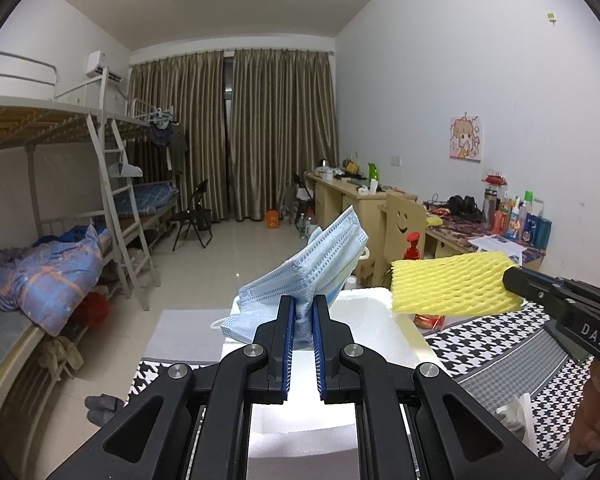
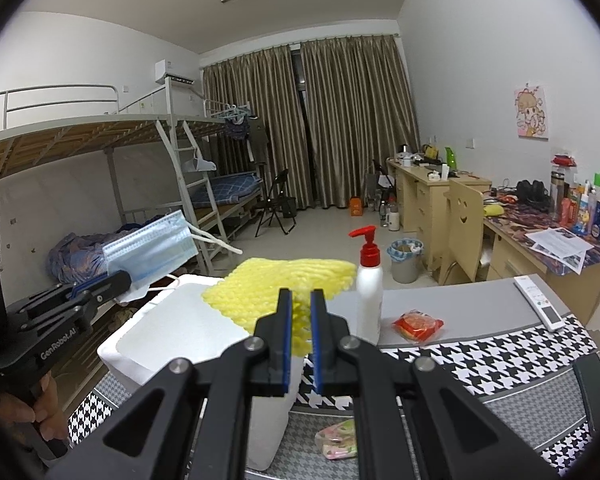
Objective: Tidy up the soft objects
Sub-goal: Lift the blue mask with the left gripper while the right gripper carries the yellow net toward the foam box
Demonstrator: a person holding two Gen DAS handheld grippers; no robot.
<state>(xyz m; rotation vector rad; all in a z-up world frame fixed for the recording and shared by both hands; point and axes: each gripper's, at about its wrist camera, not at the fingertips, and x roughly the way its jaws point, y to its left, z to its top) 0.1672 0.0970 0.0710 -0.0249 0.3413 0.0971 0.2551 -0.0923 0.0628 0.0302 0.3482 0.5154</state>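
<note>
A white pump bottle [image 2: 370, 296] and a red packet [image 2: 418, 326] are seen on the worktop [image 2: 480, 356] beside the white foam box [image 2: 172, 332]. Pleated blue face masks [image 1: 316, 276] are clamped by the left gripper [image 1: 303, 320], yellow foam netting [image 2: 276, 288] by the right gripper [image 2: 300, 312], both above the box. The box floor is hidden.

The white foam box [image 2: 172, 332] is open on top, with clear air above it. A pump bottle [image 2: 370, 280] stands just beside its right wall, a red packet [image 2: 418, 326] beyond; the surface [image 2: 480, 312] behind lies bare.
</note>
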